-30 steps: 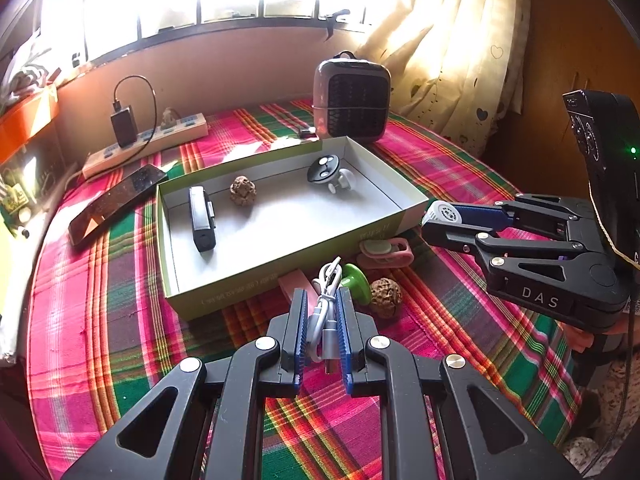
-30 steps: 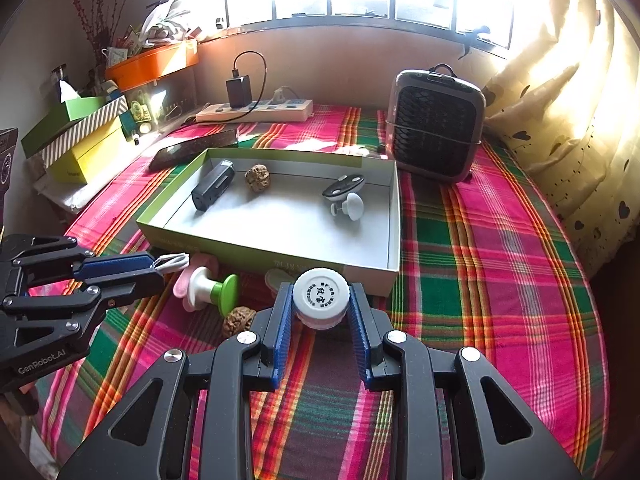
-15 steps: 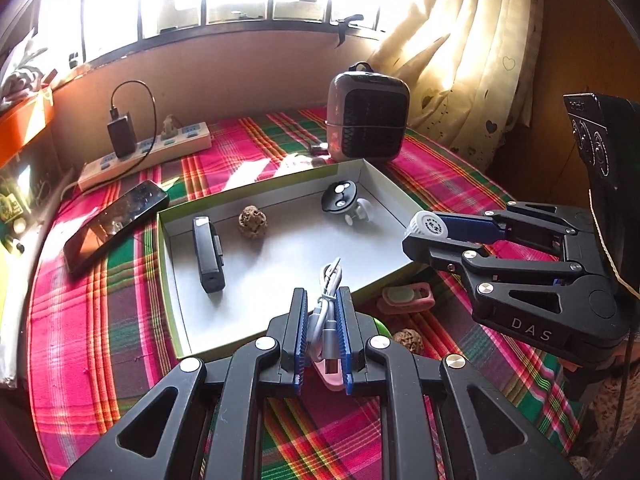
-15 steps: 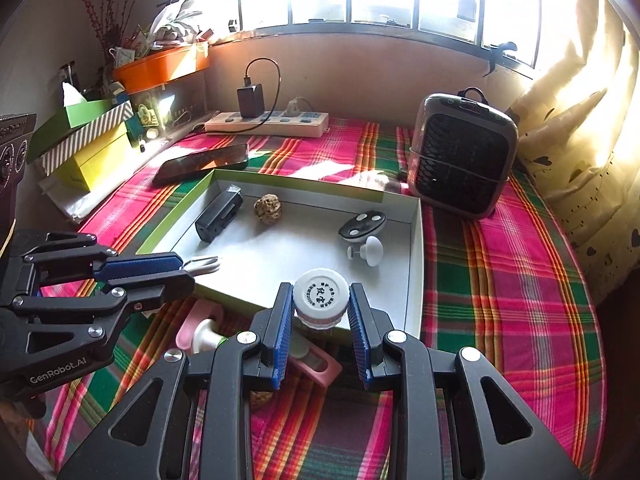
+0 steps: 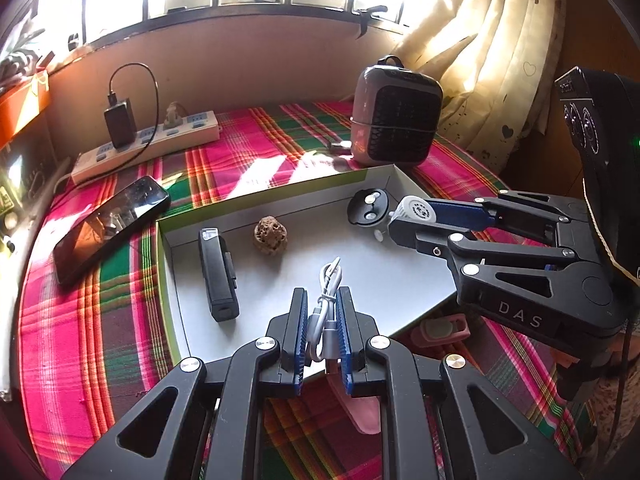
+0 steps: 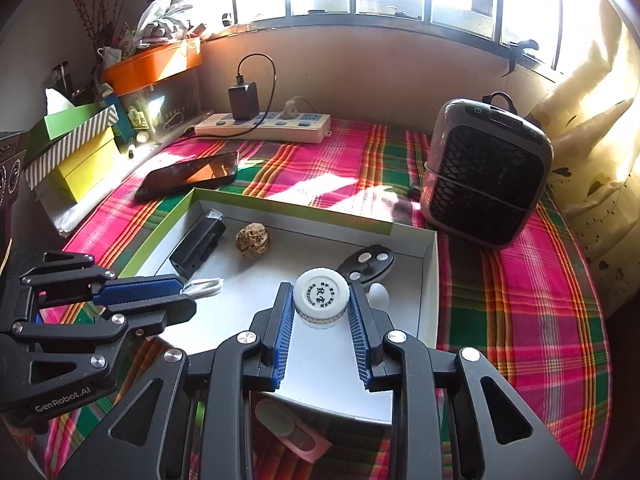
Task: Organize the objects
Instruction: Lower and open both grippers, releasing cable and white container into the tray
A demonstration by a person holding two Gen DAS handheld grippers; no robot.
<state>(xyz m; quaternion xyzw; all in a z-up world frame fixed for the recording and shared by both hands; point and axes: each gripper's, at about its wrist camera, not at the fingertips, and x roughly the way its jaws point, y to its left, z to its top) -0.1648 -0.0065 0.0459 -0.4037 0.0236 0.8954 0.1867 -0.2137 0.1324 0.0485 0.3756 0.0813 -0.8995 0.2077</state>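
Note:
A shallow white box with green walls lies on the plaid cloth. Inside are a black device, a walnut, a black key fob and a small white knob. My left gripper is shut on a coiled white cable above the box's front part. My right gripper is shut on a white round jar above the box's right side.
A pink object lies on the cloth just outside the box's front edge. A phone lies left of the box, a power strip behind it. A small heater stands back right.
Both grippers have moved forward from the cloth in front of the box to above its floor, each still holding its object.

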